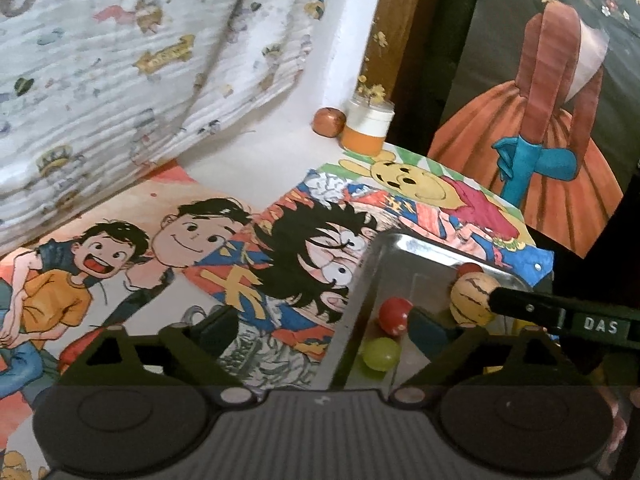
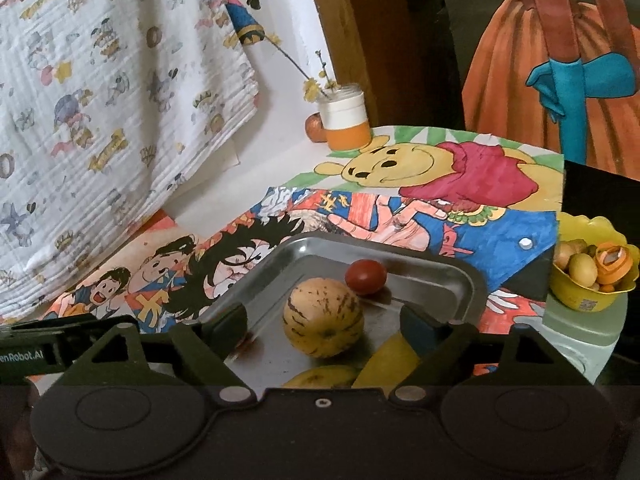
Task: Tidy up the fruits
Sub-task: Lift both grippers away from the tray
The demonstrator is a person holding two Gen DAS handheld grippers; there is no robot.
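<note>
Both grippers are hovering with jaws spread wide, gripping nothing, over a steel tray (image 2: 460, 276) already holding a striped melon (image 2: 323, 317), a red tomato (image 2: 366, 277), a green fruit (image 1: 380, 354), a small red fruit (image 1: 395, 315) and yellow fruit (image 2: 320, 376). The left gripper (image 1: 326, 330) is straddling the tray's rim; the right gripper (image 2: 323, 330) is framing the melon. Round fruit is likely rolling if nudged, and the two tools, working close together, risk colliding. A flower jar (image 2: 346, 120), a yellow bowl (image 2: 582, 302) of fruit and one apple-like fruit (image 1: 329, 121) are waiting nearby.
</note>
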